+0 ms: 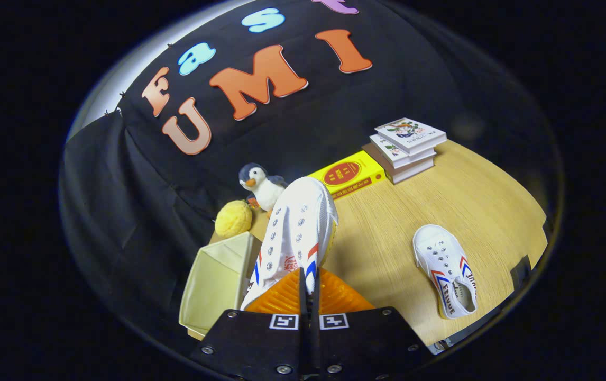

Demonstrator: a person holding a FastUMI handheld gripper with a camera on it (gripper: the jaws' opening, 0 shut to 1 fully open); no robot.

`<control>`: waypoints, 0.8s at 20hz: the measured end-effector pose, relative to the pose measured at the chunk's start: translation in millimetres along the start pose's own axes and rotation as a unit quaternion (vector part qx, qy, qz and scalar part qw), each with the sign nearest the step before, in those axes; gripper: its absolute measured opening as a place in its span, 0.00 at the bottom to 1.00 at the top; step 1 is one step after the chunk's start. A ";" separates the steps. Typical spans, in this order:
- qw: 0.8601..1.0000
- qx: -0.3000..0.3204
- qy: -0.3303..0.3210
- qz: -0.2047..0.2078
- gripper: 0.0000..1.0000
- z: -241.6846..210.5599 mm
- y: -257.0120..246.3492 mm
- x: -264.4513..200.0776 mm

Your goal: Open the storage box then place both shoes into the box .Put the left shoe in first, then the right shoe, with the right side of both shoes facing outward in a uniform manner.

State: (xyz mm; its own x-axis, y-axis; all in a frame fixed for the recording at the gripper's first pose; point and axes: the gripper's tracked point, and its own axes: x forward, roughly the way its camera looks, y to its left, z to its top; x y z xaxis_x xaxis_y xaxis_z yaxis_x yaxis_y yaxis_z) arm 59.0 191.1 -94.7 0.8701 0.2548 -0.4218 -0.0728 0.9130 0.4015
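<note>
shoe one (297, 233), a white canvas sneaker, is clamped at its heel edge between the nearly closed fingers of the gripper (308, 309) and is carried above the table, just beside the open storage box (216, 280). box opening appears complete and the first placement is judged in progress. beyond, the second shoe (448, 270) lies on the wooden table (467, 201), not yet handled.

tongs (308, 288) clamped on white shoe (297, 227) above open storage box (216, 283)
</note>
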 end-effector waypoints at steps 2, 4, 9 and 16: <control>1.000 0.001 -0.014 0.016 0.00 4.2 41.5 -4.6; 0.999 -0.008 -0.015 0.028 0.00 -7.1 78.7 -0.3; 0.998 -0.028 0.038 0.041 0.00 -78.1 146.0 39.8; 0.993 -0.064 0.100 0.019 0.00 -156.1 174.3 81.6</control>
State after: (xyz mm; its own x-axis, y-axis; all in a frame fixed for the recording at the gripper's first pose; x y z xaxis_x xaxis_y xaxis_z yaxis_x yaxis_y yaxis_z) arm 41.2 420.8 -186.0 0.7521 0.3362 -0.5669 -0.1765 0.9314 0.3182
